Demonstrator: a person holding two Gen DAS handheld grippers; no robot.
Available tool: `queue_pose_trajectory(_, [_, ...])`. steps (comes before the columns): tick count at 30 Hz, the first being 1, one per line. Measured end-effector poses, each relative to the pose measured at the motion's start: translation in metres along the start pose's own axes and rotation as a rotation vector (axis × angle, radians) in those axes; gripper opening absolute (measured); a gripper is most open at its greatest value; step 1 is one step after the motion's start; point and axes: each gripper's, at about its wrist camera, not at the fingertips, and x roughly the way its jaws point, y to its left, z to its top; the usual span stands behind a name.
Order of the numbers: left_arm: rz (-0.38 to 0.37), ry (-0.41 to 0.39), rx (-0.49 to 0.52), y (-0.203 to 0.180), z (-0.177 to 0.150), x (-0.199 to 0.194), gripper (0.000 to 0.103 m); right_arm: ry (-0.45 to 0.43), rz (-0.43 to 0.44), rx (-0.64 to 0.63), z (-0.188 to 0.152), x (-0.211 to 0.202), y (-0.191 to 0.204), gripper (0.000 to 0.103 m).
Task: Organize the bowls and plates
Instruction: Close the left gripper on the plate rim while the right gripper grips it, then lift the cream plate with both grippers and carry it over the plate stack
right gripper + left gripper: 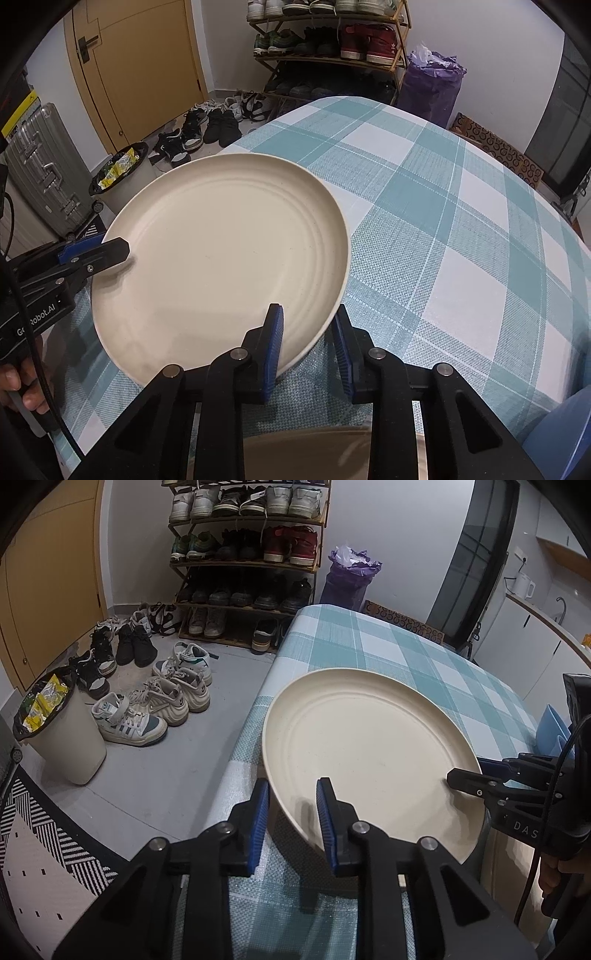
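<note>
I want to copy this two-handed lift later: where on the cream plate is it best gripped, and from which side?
By its raised rim, at two near-opposite spots, each tool coming from outside with one pad over and one under. The cream plate is wide and shallow; the left tool and right tool clamp it so above the checked tablecloth.

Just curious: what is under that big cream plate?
Under the plate only the checked tablecloth shows around its rim; whatever lies beneath its middle is covered.

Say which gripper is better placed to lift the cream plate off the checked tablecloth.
Neither alone: the left gripper and right gripper are both shut on opposite rims of the cream plate. Lifting together looks steadiest; if only one, probably the left, since the plate overhangs the table edge there.
</note>
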Motion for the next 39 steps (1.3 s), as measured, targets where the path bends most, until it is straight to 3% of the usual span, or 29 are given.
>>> queue_pose_trajectory(39, [-0.031,-0.089,0.069,-0.029,0.005,-0.043,0.024,-0.078,-0.058,0.012,-0.013,-0.060,-0.005,0.027])
